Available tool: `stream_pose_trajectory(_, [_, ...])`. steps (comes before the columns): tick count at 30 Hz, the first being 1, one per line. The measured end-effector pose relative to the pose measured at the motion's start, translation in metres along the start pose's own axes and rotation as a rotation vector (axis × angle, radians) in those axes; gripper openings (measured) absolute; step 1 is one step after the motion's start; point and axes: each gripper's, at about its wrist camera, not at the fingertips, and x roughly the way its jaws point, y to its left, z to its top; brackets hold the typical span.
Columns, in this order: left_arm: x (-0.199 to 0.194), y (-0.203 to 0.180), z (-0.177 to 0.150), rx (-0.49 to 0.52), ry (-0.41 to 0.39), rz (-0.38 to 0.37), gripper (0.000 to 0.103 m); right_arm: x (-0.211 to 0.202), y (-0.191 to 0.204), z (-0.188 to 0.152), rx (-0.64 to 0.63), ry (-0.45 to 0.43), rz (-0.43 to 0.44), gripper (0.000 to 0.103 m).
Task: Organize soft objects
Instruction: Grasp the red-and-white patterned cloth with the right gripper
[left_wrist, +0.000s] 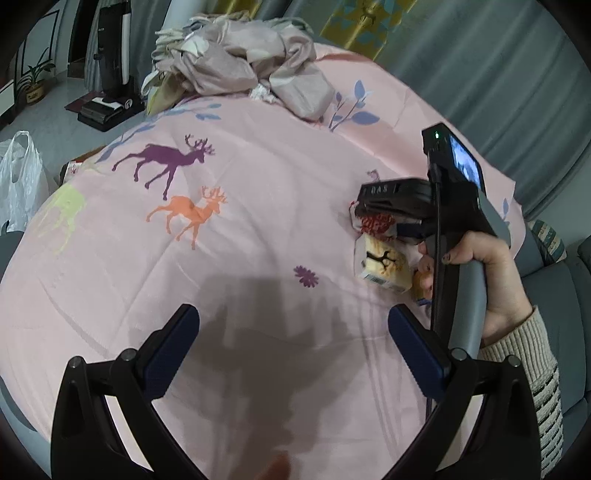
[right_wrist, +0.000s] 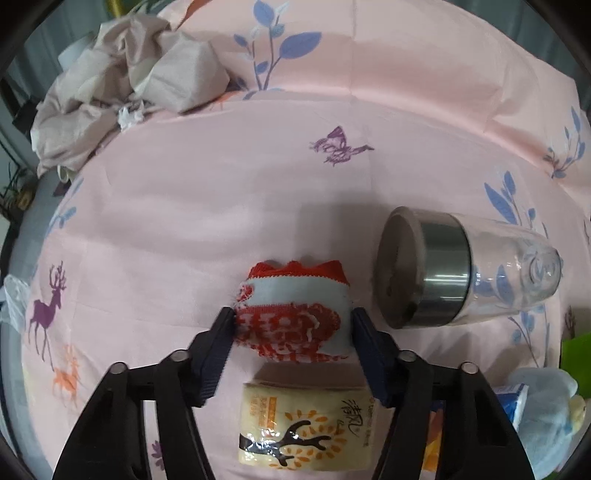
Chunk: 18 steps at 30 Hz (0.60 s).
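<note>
Two tongs are in view. Left tongs (left_wrist: 293, 354) hang open over the pink bedsheet (left_wrist: 221, 240). Right tongs (right_wrist: 293, 334) are clamped on a red-and-grey sock roll (right_wrist: 293, 317), just beyond a tissue pack (right_wrist: 304, 428). Right of the roll lies a glass jar (right_wrist: 465, 269). Crumpled beige cloth (right_wrist: 122, 85) sits far left.

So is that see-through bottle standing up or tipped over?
Tipped over. The bottle lies on its side on the pink sheet, its lid facing the camera. It looks empty.
</note>
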Motion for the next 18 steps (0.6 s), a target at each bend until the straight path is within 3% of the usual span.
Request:
stream_pose_trajectory(5, [-0.001,0.000,0.000,-0.016,-0.017,-0.022,0.102,-0.042,-0.008,-0.020,-0.018,-0.064,0.074,0.056])
stream_pose_trajectory(11, [-0.004,-0.006,-0.003,0.005,-0.041,-0.028,0.102,-0.108,-0.032,-0.084,-0.070,-0.132,0.125,0.056])
stream_pose_trajectory(15, [-0.004,-0.011,-0.007,0.018,-0.050,-0.040,0.102,-0.119,-0.050,-0.135,-0.062,-0.089,0.201,0.057])
stream_pose_trajectory(18, [0.000,-0.017,-0.011,0.038,-0.020,-0.046,0.101,-0.109,-0.059,-0.162,-0.052,-0.024,0.196,0.057])
